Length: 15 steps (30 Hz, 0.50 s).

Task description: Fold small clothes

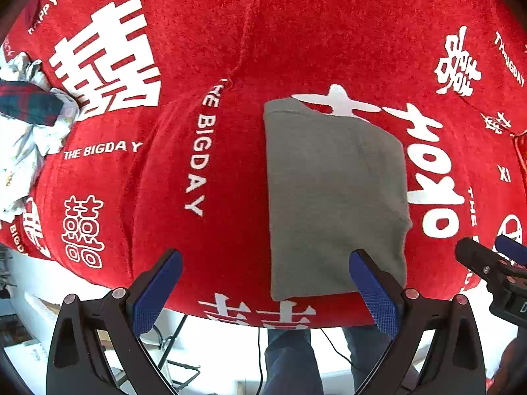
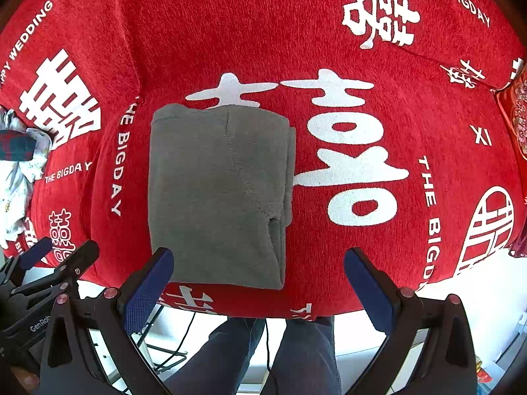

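Folded garment point(image 2: 217, 194) lies flat on cloth point(image 2: 230, 33), just ahead of right gripper point(image 2: 258, 283), nearer its left finger. Ahead-right of left gripper point(image 1: 265, 283). Clothes pile point(image 1: 26, 121) far left, at cloth edge.

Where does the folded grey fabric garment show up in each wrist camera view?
Left wrist: folded grey fabric garment, right of centre.
Right wrist: same garment, left of centre.
Shared landmark: white THE BIGDAY lettering on the red cloth, just left of it.
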Motion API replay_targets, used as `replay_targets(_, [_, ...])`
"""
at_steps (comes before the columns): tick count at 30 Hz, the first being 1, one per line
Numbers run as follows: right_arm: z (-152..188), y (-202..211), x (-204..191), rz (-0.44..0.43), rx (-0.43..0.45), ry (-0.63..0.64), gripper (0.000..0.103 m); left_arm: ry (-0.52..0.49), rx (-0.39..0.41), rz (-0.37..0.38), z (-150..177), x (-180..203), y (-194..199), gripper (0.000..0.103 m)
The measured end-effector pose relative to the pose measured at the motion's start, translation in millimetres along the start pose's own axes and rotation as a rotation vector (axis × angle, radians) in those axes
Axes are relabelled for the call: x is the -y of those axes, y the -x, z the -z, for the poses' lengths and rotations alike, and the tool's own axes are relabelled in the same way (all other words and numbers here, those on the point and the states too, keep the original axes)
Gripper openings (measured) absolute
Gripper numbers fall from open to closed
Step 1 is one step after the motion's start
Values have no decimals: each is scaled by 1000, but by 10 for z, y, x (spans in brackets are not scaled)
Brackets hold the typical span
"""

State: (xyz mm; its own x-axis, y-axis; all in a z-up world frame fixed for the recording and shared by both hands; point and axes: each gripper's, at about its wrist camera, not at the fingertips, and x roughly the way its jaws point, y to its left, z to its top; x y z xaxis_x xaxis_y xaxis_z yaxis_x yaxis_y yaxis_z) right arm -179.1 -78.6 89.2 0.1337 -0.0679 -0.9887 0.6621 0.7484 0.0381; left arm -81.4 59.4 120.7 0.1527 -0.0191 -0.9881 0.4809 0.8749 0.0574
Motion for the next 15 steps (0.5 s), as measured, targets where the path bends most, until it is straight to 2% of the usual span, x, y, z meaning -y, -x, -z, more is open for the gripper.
replay_targets(15, [16, 21, -26, 22, 14, 4, 103, -30, 11, -21, 0, 5, -29, 101])
